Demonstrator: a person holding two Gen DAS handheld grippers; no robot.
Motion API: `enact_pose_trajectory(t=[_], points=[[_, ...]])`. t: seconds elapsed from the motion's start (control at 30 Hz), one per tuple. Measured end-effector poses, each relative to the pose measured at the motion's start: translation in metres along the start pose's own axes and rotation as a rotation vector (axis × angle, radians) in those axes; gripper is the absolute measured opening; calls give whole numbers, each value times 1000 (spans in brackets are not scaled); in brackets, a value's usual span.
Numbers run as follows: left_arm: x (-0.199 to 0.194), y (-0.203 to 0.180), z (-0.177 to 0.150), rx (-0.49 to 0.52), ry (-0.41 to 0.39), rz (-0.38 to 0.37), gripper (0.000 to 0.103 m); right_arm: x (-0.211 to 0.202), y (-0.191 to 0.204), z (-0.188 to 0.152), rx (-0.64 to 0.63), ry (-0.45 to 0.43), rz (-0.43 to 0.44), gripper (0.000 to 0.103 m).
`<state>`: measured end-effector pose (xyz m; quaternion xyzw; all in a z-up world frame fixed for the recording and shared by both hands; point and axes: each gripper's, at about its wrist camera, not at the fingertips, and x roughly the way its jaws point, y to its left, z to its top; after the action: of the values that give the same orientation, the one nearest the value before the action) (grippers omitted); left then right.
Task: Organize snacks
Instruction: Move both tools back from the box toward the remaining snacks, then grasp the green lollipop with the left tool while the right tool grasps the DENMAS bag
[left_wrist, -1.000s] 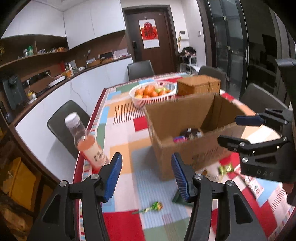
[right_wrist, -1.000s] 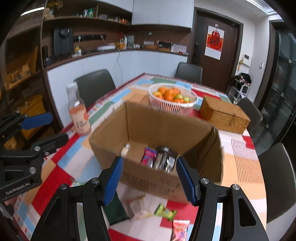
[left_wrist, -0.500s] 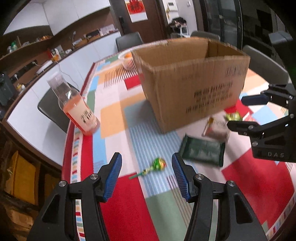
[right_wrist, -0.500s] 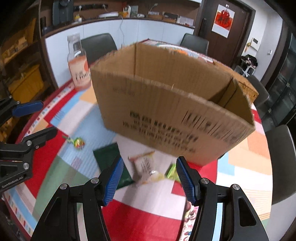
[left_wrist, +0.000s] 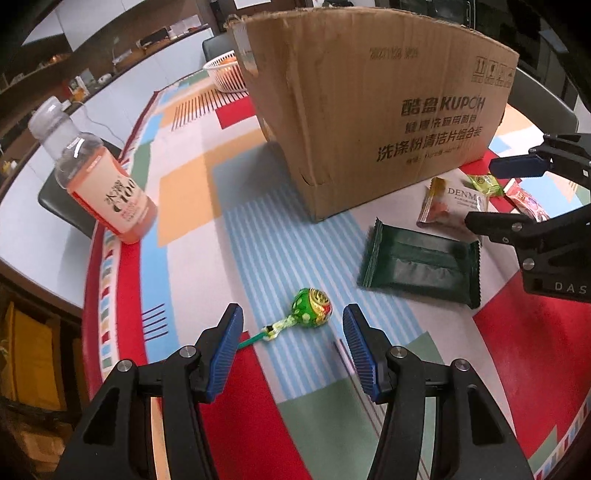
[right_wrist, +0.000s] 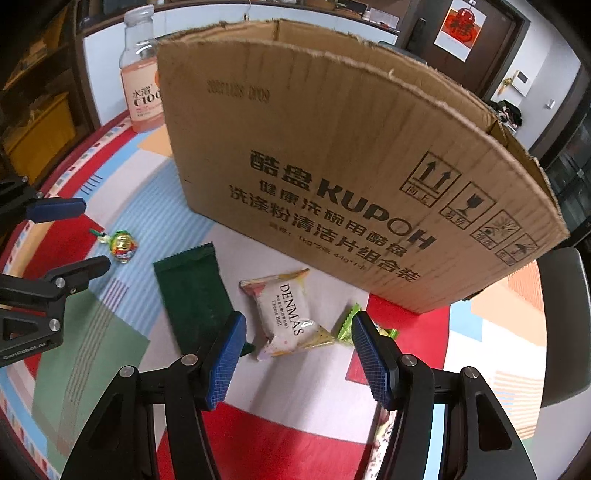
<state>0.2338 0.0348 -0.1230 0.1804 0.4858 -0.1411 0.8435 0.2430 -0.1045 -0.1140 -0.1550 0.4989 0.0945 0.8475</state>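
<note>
A green-wrapped lollipop (left_wrist: 312, 308) lies on the patterned tablecloth, between and just beyond the pads of my left gripper (left_wrist: 293, 341), which is open and apart from it. My right gripper (right_wrist: 297, 349) is open low over a white DENMAS snack packet (right_wrist: 286, 314); nothing is pinched. A dark green packet (right_wrist: 194, 295) lies left of it and a small lime-green packet (right_wrist: 347, 323) to its right. The open cardboard box (right_wrist: 332, 173) stands behind the snacks; its inside is hidden. The lollipop (right_wrist: 123, 245) lies between the left gripper's fingers (right_wrist: 79, 271) in the right wrist view.
A bottle of pink drink (left_wrist: 101, 188) stands near the table's left edge. A white fruit basket (left_wrist: 227, 75) sits behind the box. A red snack packet (left_wrist: 526, 199) lies at the right, by the right gripper's fingers (left_wrist: 495, 225). Dark chairs surround the table.
Both grippers have dropped and tilted downward toward the tabletop. The box's inside has gone out of sight, and the lollipop and the white packet now sit close in front of the jaws.
</note>
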Motion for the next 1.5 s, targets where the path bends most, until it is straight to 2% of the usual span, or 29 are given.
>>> enact_pose_trajectory(t=[0.3, 0.57, 0.63, 0.67, 0.73, 0.83, 1.07, 1.5], points=[[18, 0, 2, -26, 11, -26, 55, 13, 1, 2, 3, 17, 11, 60], [20, -1, 4, -65, 14, -84, 30, 29, -4, 14, 37, 28, 66, 60], [20, 0, 4, -82, 11, -98, 26, 32, -5, 15, 43, 30, 74, 56], [20, 0, 3, -93, 8, -101, 26, 33, -5, 15, 47, 32, 82, 54], [20, 0, 2, -104, 4, -106, 25, 36, -6, 14, 54, 43, 100, 42], [16, -3, -1, -117, -3, -111, 25, 37, -8, 11, 50, 34, 106, 36], [-5, -12, -5, -157, -35, -125, 25, 24, -11, 3, 58, -26, 118, 34], [-63, -25, 5, -170, -173, -117, 25, -23, -27, -10, 120, -117, 147, 34]])
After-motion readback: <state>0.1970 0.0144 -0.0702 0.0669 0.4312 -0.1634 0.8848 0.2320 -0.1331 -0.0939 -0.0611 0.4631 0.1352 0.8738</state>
